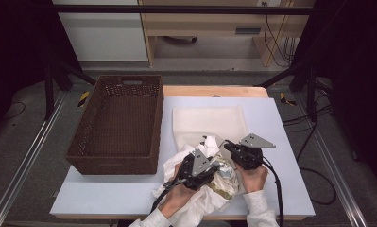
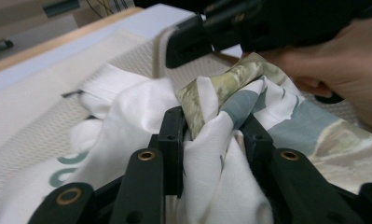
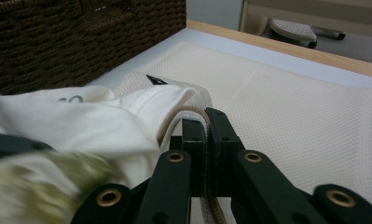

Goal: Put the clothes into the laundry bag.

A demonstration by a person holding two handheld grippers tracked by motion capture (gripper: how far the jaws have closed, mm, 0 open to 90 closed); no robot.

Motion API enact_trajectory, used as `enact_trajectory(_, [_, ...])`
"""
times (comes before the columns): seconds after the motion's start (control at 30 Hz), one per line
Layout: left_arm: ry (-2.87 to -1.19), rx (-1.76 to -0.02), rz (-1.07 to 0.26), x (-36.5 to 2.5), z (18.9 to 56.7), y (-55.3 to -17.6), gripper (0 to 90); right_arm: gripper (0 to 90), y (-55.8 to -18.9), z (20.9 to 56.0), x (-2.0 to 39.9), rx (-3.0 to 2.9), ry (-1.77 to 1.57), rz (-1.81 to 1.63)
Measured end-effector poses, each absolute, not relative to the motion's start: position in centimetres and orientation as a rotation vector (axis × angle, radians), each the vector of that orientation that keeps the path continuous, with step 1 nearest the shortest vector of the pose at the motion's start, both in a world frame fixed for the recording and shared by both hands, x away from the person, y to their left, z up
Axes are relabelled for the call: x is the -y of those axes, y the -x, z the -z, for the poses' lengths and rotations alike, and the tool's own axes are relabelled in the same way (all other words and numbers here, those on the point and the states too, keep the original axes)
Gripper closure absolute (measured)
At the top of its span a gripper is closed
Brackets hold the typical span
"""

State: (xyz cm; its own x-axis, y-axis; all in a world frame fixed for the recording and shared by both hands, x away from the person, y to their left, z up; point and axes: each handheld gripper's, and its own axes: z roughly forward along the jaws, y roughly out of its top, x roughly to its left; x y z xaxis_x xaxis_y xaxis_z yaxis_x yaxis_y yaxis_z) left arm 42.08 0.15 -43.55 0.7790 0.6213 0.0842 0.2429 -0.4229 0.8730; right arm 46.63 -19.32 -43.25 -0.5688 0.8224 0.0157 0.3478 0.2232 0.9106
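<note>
A crumpled white garment (image 1: 176, 164) with olive and grey-blue print lies at the table's near edge, partly on a flat cream mesh cloth (image 1: 209, 120). My left gripper (image 1: 216, 165) reaches into the heap. In the left gripper view its jaws (image 2: 211, 126) are shut on a bunched fold of the garment (image 2: 137, 102). My right gripper (image 1: 227, 144) sits just right of it, shut (image 3: 206, 123) on the tan-trimmed edge of the mesh cloth (image 3: 277, 102), which it holds lifted. The garment (image 3: 104, 121) bulges against that raised edge.
A deep brown wicker basket (image 1: 115, 163) stands on the table's left half, close to the garment; its wall (image 3: 81, 37) rises beyond the cloth. A wooden strip (image 1: 214, 91) runs along the table's far edge. A hand (image 2: 342, 70) grips the right gripper.
</note>
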Motion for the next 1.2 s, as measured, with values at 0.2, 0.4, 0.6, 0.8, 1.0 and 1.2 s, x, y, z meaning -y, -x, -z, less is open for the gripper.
enact_trajectory(0.2, [-2.037, -0.671, -0.541, 2.0, 45.7, -43.0, 59.3, 87.4, -46.4, 43.4, 19.1, -2.032, -1.077, -1.289])
enact_trajectory(0.4, [-2.026, -0.641, -0.472, 1.4, 44.8, -42.3, 37.2, 87.3, -46.4, 43.7, 19.7, -2.020, -1.094, -1.303])
enact_trajectory(0.6, [-2.003, -0.683, -0.513, -1.7, 41.4, -40.4, 19.3, 87.3, -46.3, 43.8, 19.9, -2.013, -1.090, -1.293])
enact_trajectory(0.8, [-2.032, -0.799, -0.582, -4.2, 41.6, -43.0, 14.1, 87.2, -46.2, 43.8, 19.8, -2.017, -1.079, -1.290])
enact_trajectory(1.0, [-2.077, -0.877, -0.347, -3.8, 45.0, -45.7, 26.3, 87.2, -46.3, 43.9, 19.7, -2.026, -1.077, -1.282])
enact_trajectory(1.2, [-2.054, -0.846, -0.361, -4.1, 44.3, -44.9, 70.8, 87.3, -46.3, 44.1, 19.4, -2.030, -1.081, -1.281])
